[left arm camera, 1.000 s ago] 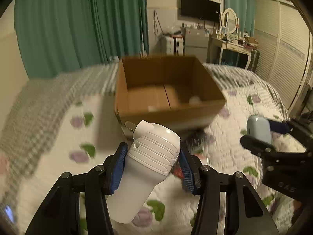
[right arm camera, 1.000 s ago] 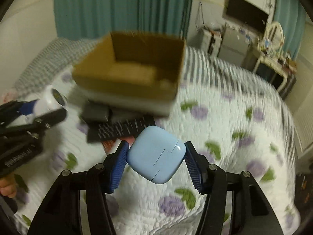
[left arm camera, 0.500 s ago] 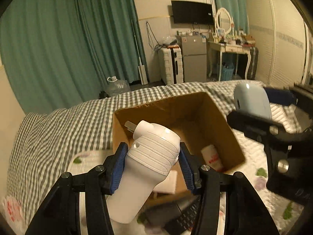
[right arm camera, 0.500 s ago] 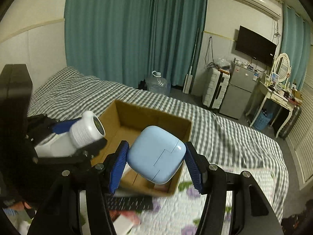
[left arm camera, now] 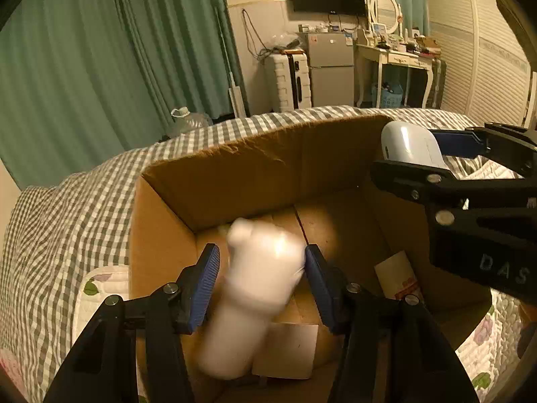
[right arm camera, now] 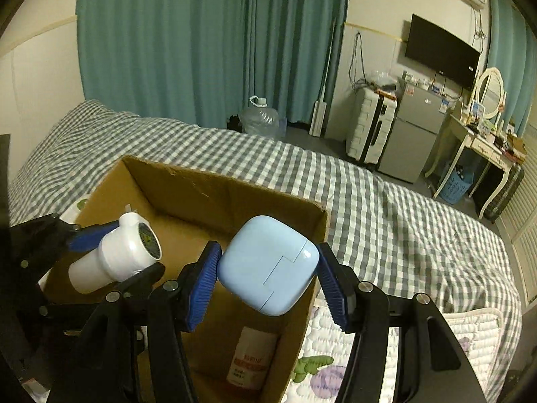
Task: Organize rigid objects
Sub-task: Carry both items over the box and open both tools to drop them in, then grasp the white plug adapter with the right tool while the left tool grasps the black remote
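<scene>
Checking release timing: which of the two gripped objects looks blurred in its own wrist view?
The white bottle in the left gripper; it smears between the pads, while the blue case in the right gripper is sharp.
</scene>
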`<action>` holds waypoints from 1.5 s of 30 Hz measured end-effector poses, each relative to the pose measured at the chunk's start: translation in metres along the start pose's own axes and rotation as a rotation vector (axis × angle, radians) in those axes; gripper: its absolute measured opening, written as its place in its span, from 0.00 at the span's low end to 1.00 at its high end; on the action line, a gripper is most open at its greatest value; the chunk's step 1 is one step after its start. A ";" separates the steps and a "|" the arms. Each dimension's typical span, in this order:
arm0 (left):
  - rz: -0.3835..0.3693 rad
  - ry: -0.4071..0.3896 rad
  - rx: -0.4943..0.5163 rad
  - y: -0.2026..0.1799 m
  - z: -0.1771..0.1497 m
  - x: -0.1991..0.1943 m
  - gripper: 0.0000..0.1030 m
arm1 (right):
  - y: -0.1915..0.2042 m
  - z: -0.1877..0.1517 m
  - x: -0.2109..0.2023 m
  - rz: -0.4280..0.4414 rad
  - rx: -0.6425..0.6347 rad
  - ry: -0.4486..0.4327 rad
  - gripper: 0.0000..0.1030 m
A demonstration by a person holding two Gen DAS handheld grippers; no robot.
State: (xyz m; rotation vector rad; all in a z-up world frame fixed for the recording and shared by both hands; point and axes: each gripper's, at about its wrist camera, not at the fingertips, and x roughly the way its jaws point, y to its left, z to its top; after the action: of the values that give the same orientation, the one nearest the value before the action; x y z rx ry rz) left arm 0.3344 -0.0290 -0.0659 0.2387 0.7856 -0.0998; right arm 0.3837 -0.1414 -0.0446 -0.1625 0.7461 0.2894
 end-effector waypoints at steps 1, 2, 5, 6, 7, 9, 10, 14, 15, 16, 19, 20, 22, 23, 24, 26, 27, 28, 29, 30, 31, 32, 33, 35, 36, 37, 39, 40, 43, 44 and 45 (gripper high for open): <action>0.003 0.005 0.000 -0.001 -0.001 0.001 0.56 | -0.002 -0.001 0.001 0.001 0.002 -0.003 0.56; 0.004 0.010 -0.001 -0.002 0.000 0.001 0.56 | -0.004 -0.001 0.002 0.001 0.001 -0.005 0.56; 0.001 0.015 0.000 -0.003 -0.001 0.000 0.56 | -0.005 0.000 0.002 0.007 0.008 -0.013 0.56; 0.001 0.010 -0.004 -0.003 -0.002 -0.002 0.56 | -0.006 -0.001 0.003 0.011 0.011 -0.014 0.56; -0.001 0.008 -0.006 -0.002 -0.002 -0.003 0.56 | -0.005 -0.001 0.004 0.017 0.011 -0.017 0.56; -0.004 -0.003 -0.012 -0.002 -0.005 -0.010 0.56 | -0.004 -0.003 0.003 0.032 0.010 -0.030 0.56; -0.002 -0.006 -0.013 -0.002 -0.006 -0.012 0.56 | -0.004 -0.003 0.001 0.037 0.007 -0.033 0.57; 0.003 -0.036 -0.033 0.001 -0.008 -0.034 0.57 | -0.004 -0.005 -0.031 0.014 0.031 -0.104 0.76; -0.005 -0.044 -0.036 0.000 -0.009 -0.043 0.57 | -0.005 -0.006 -0.042 0.013 0.038 -0.115 0.76; -0.007 -0.052 -0.035 0.000 -0.010 -0.051 0.57 | -0.005 -0.008 -0.052 0.003 0.044 -0.124 0.76; -0.003 -0.101 -0.040 0.001 -0.012 -0.087 0.62 | -0.005 -0.015 -0.090 -0.042 0.055 -0.163 0.77; -0.004 -0.109 -0.045 0.002 -0.012 -0.094 0.62 | -0.004 -0.019 -0.103 -0.045 0.062 -0.171 0.77; -0.013 -0.131 -0.060 0.005 -0.016 -0.116 0.63 | -0.002 -0.027 -0.126 -0.050 0.070 -0.171 0.78; -0.013 -0.143 -0.063 0.006 -0.019 -0.131 0.63 | 0.000 -0.031 -0.136 -0.053 0.070 -0.170 0.78; -0.012 -0.152 -0.064 0.007 -0.022 -0.139 0.63 | 0.004 -0.036 -0.148 -0.059 0.068 -0.168 0.78; -0.012 -0.164 -0.068 0.010 -0.031 -0.157 0.65 | 0.010 -0.048 -0.164 -0.056 0.059 -0.168 0.78; -0.013 -0.165 -0.072 0.012 -0.036 -0.163 0.66 | 0.015 -0.056 -0.173 -0.055 0.055 -0.164 0.79; -0.012 -0.165 -0.076 0.012 -0.039 -0.168 0.66 | 0.019 -0.063 -0.178 -0.054 0.049 -0.158 0.81; -0.010 -0.165 -0.081 0.013 -0.047 -0.174 0.66 | 0.024 -0.071 -0.183 -0.055 0.044 -0.152 0.82; -0.007 -0.162 -0.085 0.012 -0.053 -0.176 0.66 | 0.029 -0.081 -0.185 -0.055 0.040 -0.141 0.83; -0.005 -0.158 -0.091 0.012 -0.060 -0.178 0.66 | 0.034 -0.090 -0.186 -0.052 0.039 -0.130 0.83; -0.003 -0.150 -0.098 0.012 -0.069 -0.178 0.66 | 0.039 -0.100 -0.184 -0.047 0.041 -0.116 0.83; -0.002 -0.140 -0.109 0.012 -0.079 -0.176 0.67 | 0.043 -0.109 -0.182 -0.040 0.040 -0.104 0.83; -0.002 -0.127 -0.129 0.014 -0.095 -0.171 0.67 | 0.054 -0.130 -0.169 -0.034 0.050 -0.071 0.83; 0.000 -0.120 -0.145 0.016 -0.106 -0.166 0.67 | 0.059 -0.137 -0.161 -0.031 0.051 -0.053 0.83; -0.001 -0.114 -0.157 0.017 -0.112 -0.161 0.67 | 0.062 -0.146 -0.151 -0.026 0.059 -0.033 0.83; 0.003 -0.084 -0.178 0.018 -0.130 -0.146 0.67 | 0.068 -0.163 -0.132 -0.025 0.073 0.002 0.83; 0.006 -0.072 -0.178 0.018 -0.135 -0.141 0.67 | 0.071 -0.170 -0.120 -0.026 0.078 0.025 0.83; 0.013 -0.023 -0.176 0.018 -0.150 -0.120 0.67 | 0.080 -0.186 -0.089 -0.024 0.080 0.103 0.83; 0.006 -0.012 -0.176 0.018 -0.153 -0.115 0.67 | 0.081 -0.190 -0.080 -0.016 0.086 0.127 0.83; -0.001 0.001 -0.175 0.018 -0.155 -0.109 0.67 | 0.082 -0.195 -0.070 -0.003 0.093 0.156 0.83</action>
State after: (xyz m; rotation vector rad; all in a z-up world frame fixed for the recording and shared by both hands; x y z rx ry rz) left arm 0.1540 0.0272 -0.0906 0.0725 0.7904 -0.0318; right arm 0.1837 -0.1254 -0.1413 -0.0988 0.9121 0.2407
